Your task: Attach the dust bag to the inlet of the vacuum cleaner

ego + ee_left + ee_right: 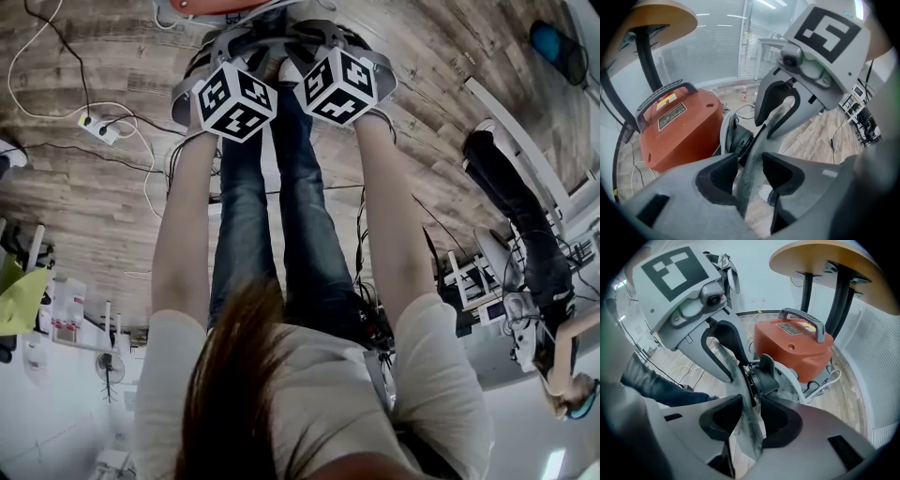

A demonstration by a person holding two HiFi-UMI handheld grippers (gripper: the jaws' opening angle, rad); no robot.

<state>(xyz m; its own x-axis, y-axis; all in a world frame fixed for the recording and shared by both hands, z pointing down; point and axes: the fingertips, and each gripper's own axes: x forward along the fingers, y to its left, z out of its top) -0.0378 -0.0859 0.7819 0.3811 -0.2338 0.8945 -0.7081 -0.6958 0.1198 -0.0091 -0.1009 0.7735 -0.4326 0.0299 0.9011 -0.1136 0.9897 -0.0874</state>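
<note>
Two grippers: left gripper (751, 169) and right gripper (751, 414) are facing each other across the inlet (764, 378).
Left jaws: standing well apart, with dust bag (749, 183) cloth hanging loose between them at lower centre.
Right jaws: gaping likewise, with cloth passing through unpinched.
Risk: the collar is possibly sitting unseated, and with nothing clamping it the bag could be sliding off.
Count: one bag, one inlet, one red vacuum cleaner (679, 131).

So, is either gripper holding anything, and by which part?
Nothing is gripped: left gripper and right gripper stand open, fabric of the dust bag loose between their jaws.
</note>
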